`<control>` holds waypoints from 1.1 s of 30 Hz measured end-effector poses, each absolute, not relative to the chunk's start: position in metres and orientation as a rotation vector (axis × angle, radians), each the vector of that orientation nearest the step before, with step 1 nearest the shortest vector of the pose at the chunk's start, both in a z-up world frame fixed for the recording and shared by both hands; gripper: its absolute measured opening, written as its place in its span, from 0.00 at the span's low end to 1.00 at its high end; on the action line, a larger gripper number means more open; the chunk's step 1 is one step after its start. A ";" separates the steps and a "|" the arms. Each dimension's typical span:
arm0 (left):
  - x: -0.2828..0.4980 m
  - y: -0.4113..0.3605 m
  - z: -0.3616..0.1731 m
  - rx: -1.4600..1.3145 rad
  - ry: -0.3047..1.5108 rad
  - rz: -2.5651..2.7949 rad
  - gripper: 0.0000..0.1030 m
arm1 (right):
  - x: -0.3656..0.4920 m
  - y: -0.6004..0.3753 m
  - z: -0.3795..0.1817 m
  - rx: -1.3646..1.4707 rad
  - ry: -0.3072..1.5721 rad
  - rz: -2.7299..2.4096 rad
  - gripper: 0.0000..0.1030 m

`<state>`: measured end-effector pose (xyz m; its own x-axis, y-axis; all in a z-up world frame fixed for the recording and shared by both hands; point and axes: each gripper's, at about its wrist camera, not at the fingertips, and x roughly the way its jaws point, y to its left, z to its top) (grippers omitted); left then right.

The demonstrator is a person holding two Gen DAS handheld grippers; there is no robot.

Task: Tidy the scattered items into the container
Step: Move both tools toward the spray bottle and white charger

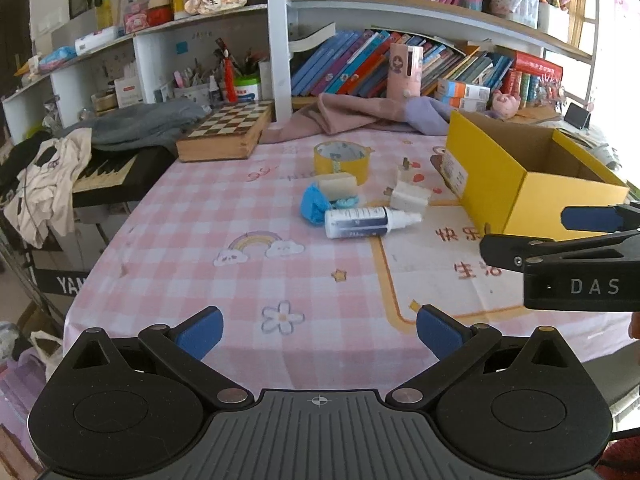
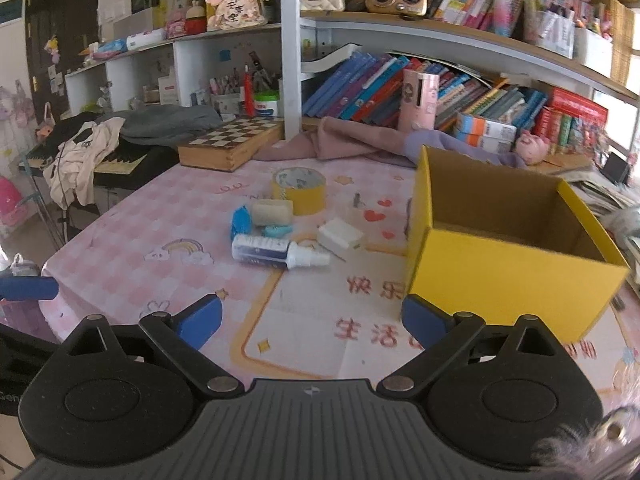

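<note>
A yellow cardboard box [image 1: 532, 184] [image 2: 508, 268] stands open on the pink checked tablecloth [image 1: 248, 280] at the right. Left of it lie a white and blue spray bottle [image 1: 368, 222] [image 2: 276, 254], a blue crumpled item [image 1: 314, 204] [image 2: 241, 220], a beige block [image 1: 338, 186] [image 2: 272, 212], a white block [image 1: 410, 198] [image 2: 340, 234] and a yellow tape roll [image 1: 342, 158] [image 2: 299, 190]. My left gripper [image 1: 320, 334] is open over bare cloth, nearer than the items. My right gripper [image 2: 312, 328] is open too, with nothing between its fingers; it shows from the side at the right edge [image 1: 560, 236].
A wooden chess box [image 1: 224, 132] [image 2: 232, 144] and pink and purple cloths [image 1: 360, 116] lie at the table's back. Bookshelves rise behind. A keyboard under clothes [image 1: 100, 172] stands off the left edge.
</note>
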<state>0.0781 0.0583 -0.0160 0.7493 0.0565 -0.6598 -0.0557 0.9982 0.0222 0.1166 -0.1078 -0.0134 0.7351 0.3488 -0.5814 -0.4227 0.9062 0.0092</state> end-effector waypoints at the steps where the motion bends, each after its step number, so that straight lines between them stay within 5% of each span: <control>1: 0.083 0.059 -0.016 -0.001 0.720 0.061 1.00 | 0.123 -0.106 -0.013 -0.129 0.612 0.429 0.95; 20: 0.156 0.065 -0.018 -0.032 0.743 0.090 1.00 | 0.211 -0.075 -0.009 -0.180 0.608 0.506 0.95; 27: 0.174 0.064 -0.026 0.008 0.737 0.098 0.99 | 0.237 -0.067 -0.016 -0.188 0.655 0.535 0.85; 33: 0.196 0.052 -0.036 0.096 0.734 0.007 0.80 | 0.256 -0.062 -0.022 -0.209 0.684 0.538 0.84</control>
<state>0.1960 0.0517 -0.0359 0.7425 0.0402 -0.6687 0.0273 0.9956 0.0902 0.2564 -0.0615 -0.0221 0.6462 0.4025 -0.6484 -0.5358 0.8443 -0.0098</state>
